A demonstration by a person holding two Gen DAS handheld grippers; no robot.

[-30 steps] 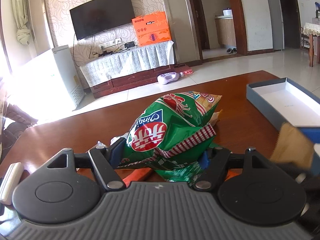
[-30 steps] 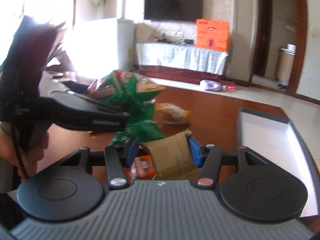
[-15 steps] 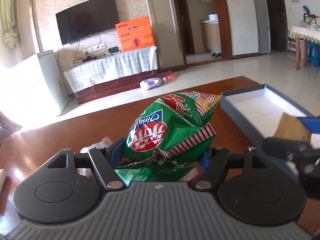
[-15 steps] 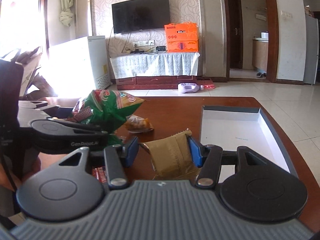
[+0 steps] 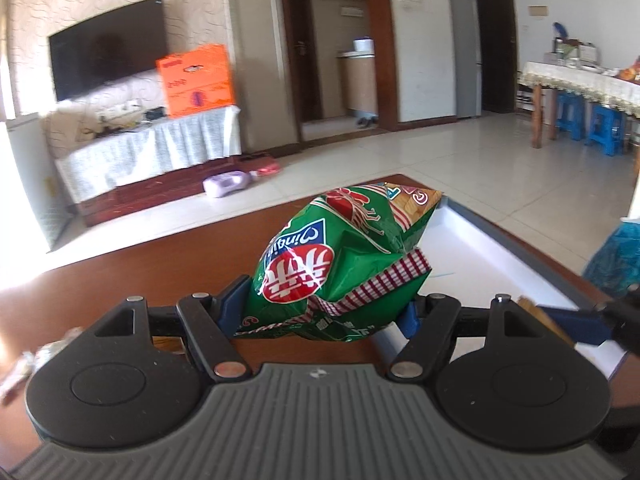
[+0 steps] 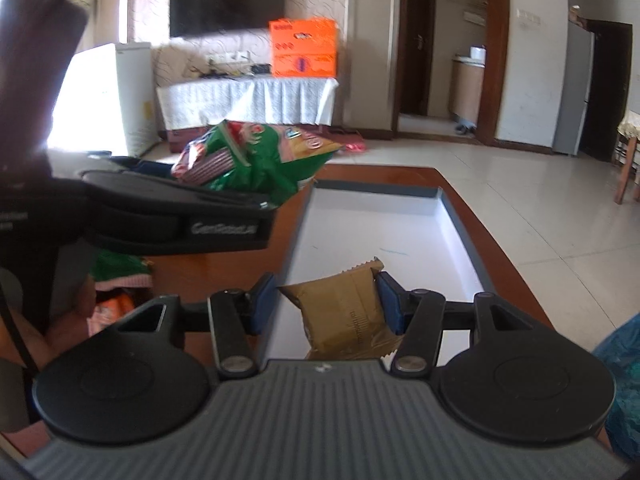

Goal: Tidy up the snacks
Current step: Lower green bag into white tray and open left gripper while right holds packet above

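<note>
Left wrist view: your left gripper point(image 5: 326, 310) is clamped on the green snack bag point(image 5: 340, 264), held above the brown table point(image 5: 160, 264) at the near edge of the white-lined box point(image 5: 480, 256). Right wrist view: your right gripper point(image 6: 326, 298) pinches a brown packet point(image 6: 346, 312) over the box's near end; the green bag hangs just left of the box's far corner.

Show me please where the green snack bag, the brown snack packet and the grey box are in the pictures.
green snack bag point(image 5: 320, 264): left wrist view, on its red logo.
brown snack packet point(image 6: 344, 308): right wrist view, middle of its front.
grey box point(image 6: 376, 191): right wrist view, on its far wall.
</note>
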